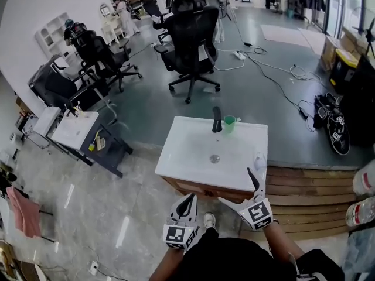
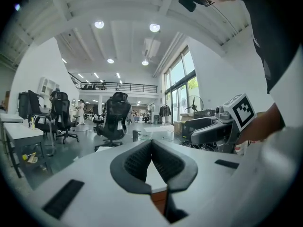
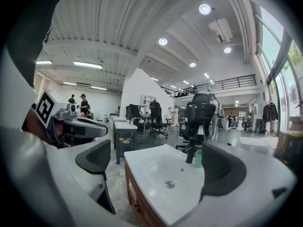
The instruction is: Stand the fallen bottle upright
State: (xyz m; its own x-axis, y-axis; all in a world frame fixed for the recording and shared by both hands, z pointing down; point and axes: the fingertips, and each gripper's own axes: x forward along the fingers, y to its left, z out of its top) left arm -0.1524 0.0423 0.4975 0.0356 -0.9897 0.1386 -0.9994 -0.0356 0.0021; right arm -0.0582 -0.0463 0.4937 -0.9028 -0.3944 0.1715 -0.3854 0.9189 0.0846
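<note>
Nearest the camera in the head view, the person holds both grippers low, just short of the front edge of a washbasin. The left gripper [image 1: 190,199] has its jaws together: in the left gripper view [image 2: 151,145] the two dark pads meet at their tips and hold nothing. The right gripper [image 1: 237,187] has its jaws wide apart; in the right gripper view [image 3: 158,164] only the basin shows in the gap, with nothing clamped. Each gripper also shows at the edge of the other's view.

The white washbasin [image 1: 176,157] sits on a wooden cabinet [image 1: 193,187], with its round drain [image 1: 215,158] near the middle of the bowl. On the basin's right rim, just beyond the right gripper's far jaw and not touching it, lies a small, pale, clear-looking bottle [image 1: 259,159] on its side; it is too small to make out in detail, and the right gripper view does not show it clearly. At the back edge of the basin stands a black faucet [image 1: 217,119], and a green cup [image 1: 229,123] stands upright just beside it on its right.

To the right of the cabinet is a low wooden platform [image 1: 304,186]. To the left, well apart, stands a small white desk [image 1: 73,130]. Farther off on the grey floor are black office chairs [image 1: 193,40] and loose cables [image 1: 281,69].
</note>
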